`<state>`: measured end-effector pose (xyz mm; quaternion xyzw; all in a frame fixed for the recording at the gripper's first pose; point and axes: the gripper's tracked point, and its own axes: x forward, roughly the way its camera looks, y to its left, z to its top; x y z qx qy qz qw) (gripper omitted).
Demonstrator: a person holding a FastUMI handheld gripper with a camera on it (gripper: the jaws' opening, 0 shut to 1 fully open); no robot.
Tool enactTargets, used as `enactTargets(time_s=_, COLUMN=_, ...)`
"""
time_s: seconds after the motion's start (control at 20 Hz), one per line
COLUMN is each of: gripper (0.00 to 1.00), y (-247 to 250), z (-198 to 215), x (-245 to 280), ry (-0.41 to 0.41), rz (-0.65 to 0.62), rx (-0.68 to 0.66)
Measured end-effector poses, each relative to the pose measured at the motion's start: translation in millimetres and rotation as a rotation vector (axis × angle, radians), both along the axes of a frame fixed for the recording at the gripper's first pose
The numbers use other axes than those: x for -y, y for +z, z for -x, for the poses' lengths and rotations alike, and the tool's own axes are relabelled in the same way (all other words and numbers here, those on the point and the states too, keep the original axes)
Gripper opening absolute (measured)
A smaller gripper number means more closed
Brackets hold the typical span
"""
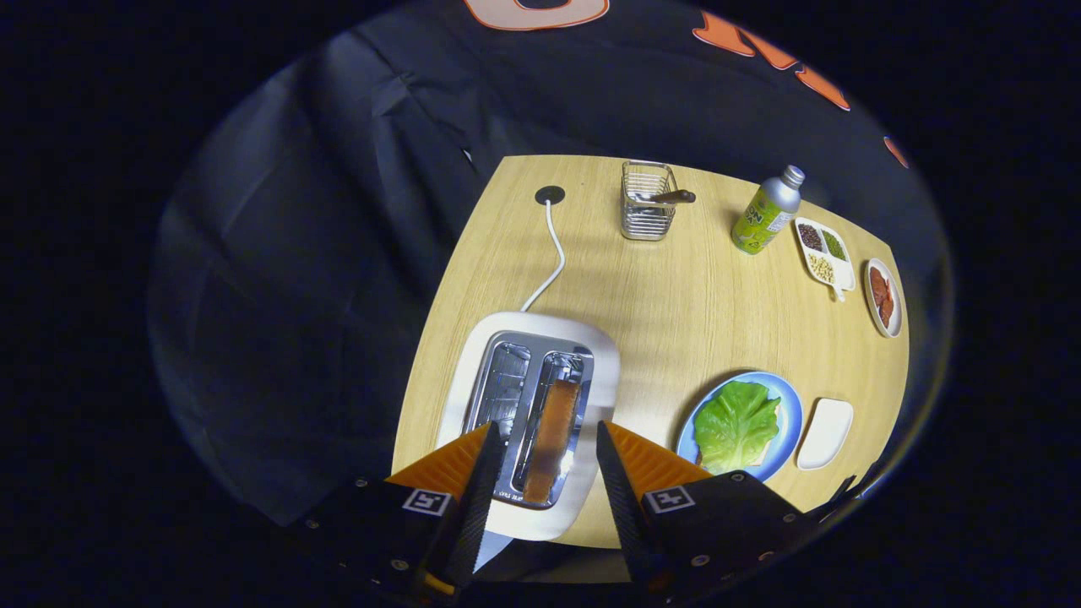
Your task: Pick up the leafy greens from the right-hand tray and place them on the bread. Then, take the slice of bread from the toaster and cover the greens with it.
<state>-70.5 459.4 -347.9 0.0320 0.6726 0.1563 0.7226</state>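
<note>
Toasted brown bread slice [551, 439] upright in right slot of white toaster with chrome top [530, 422], toaster at near left of light wooden table [659, 287]. Hand-held gripper [540, 460] poised above toaster, fingers apart, slice showing between them, no contact. Green leafy lettuce [736, 425] lying on bread on round blue plate [789, 405], right of toaster. Empty white rectangular tray [825, 433] just beside plate. Wire mesh basket [648, 201], green bottle with silver cap [765, 213] at table's far side.
</note>
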Motion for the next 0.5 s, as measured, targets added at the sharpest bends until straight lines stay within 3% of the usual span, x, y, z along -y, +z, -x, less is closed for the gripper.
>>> enactTargets(time_s=0.5, gripper=0.29, y=-24, z=9, x=-13, ry=-0.083, rz=0.052, rx=-0.068)
